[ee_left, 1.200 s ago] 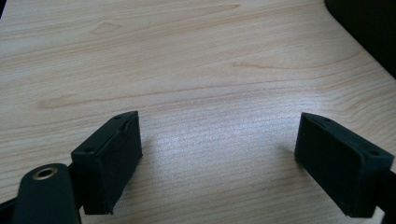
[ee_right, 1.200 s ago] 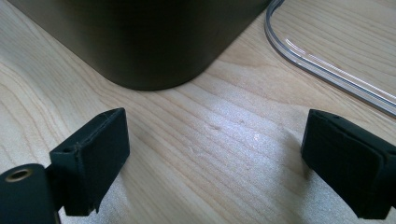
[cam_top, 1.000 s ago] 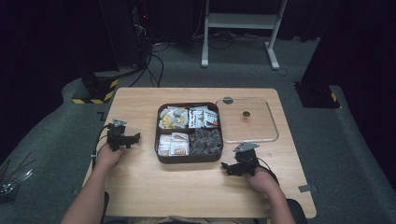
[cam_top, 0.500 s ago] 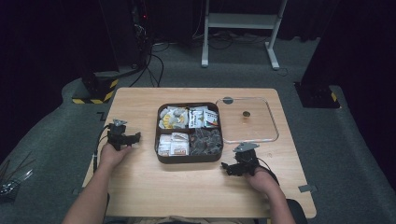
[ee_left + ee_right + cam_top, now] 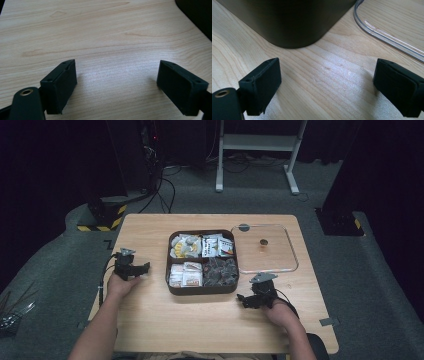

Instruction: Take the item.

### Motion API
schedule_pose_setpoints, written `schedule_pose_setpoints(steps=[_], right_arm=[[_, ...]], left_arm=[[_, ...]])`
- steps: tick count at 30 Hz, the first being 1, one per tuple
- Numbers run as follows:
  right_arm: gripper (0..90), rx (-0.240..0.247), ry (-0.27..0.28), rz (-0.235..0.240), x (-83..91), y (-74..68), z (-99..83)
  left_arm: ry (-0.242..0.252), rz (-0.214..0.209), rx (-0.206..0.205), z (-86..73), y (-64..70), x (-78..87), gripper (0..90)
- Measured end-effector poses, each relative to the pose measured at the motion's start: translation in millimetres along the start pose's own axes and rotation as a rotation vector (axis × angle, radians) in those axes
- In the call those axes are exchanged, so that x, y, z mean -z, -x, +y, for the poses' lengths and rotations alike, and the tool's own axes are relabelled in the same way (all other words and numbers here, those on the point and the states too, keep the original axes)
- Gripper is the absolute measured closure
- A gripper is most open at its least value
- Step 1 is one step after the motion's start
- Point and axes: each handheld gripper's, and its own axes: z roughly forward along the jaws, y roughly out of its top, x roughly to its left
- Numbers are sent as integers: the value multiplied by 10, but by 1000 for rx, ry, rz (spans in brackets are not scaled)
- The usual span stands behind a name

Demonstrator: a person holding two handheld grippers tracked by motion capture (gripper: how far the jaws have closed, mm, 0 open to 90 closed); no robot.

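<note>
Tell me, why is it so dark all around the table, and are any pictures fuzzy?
High view: light falls on the wooden table while the room behind stays nearly black; the snack box looks soft, its packets hard to make out. Right gripper view: bright glints run along the clear lid, and the near jaws are a bit blurred. Left gripper view: a pale sheen lies on the wood between the open jaws.

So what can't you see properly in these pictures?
- High view: the small packets in the dark brown four-part snack box are too small to read.
- Right gripper view: that box's dark wall hides its contents; the clear plastic lid is cut off by the edge.
- Left gripper view: a dark shape is cut off at the corner.
</note>
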Motion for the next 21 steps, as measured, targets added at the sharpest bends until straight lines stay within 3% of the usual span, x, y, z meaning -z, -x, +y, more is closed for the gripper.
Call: schedule_pose_setpoints(steps=[6,14,21], right_arm=[[78,0,0,0,0,0,0],[78,-1,0,0,0,0,-1],[78,0,0,0,0,0,0]], left_arm=[[-13,0,-6,19,1,25,229],[-84,-24,-37,105,30,31,262],[-55,-41,-40,144,36,102,338]])
